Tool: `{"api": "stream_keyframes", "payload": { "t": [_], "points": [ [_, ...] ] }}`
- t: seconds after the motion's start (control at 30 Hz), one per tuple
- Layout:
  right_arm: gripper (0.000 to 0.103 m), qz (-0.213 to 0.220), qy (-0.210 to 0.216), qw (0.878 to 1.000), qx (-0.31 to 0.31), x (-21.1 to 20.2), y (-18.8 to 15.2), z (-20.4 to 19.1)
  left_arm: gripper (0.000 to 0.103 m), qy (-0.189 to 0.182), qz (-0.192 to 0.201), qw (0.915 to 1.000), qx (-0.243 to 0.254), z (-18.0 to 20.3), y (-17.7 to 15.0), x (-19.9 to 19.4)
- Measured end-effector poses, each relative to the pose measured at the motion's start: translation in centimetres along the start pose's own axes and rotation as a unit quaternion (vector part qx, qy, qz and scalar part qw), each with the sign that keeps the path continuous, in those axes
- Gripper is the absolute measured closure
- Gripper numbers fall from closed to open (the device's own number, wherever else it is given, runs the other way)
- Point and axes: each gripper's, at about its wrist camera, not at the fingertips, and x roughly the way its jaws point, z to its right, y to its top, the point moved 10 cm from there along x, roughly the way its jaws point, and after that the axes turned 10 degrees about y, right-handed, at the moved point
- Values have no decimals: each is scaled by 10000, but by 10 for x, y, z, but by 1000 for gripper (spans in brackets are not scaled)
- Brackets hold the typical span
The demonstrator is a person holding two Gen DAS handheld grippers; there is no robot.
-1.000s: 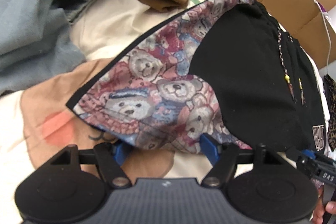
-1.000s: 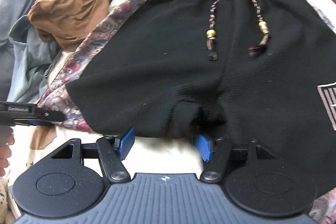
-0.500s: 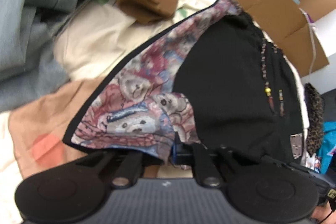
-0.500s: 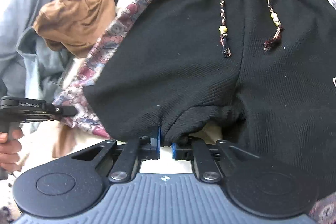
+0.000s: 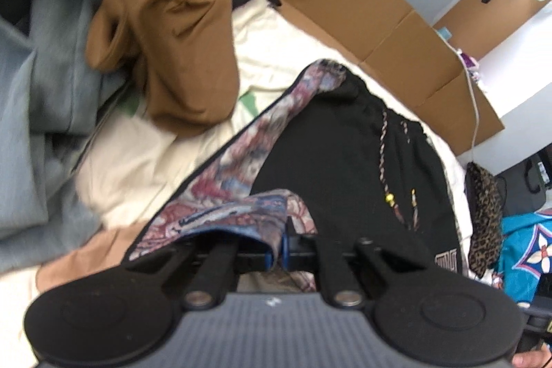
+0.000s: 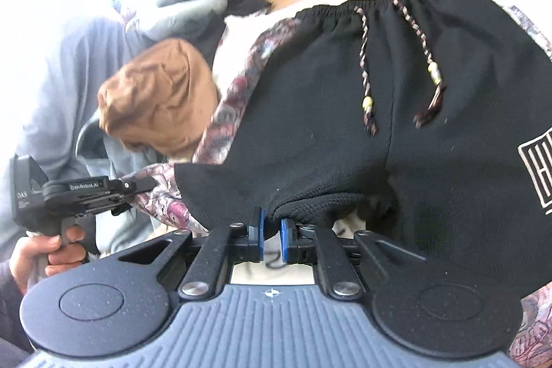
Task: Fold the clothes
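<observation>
Shorts (image 6: 345, 112) hem between each tool's blue pads (image 6: 263, 235)

Brown garment (image 5: 165, 33) + cardboard (image 5: 372, 19) crowd far side; cream sheet (image 5: 134, 157) free.

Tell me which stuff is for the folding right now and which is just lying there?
In use:
- black drawstring shorts with teddy-bear print side panels
- left gripper, shut on the printed hem
- right gripper, shut on the black hem

Lying about:
- crumpled brown garment
- grey-blue garment
- flattened cardboard box
</observation>
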Motion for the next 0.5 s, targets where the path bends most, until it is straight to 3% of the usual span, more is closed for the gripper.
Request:
{"api": "stream_keyframes", "payload": {
  "t": [0.5],
  "points": [
    [91,10,-560,9969,556,62,52,68,98,458,-107,9989,-14,11,40,84]
  ]
}}
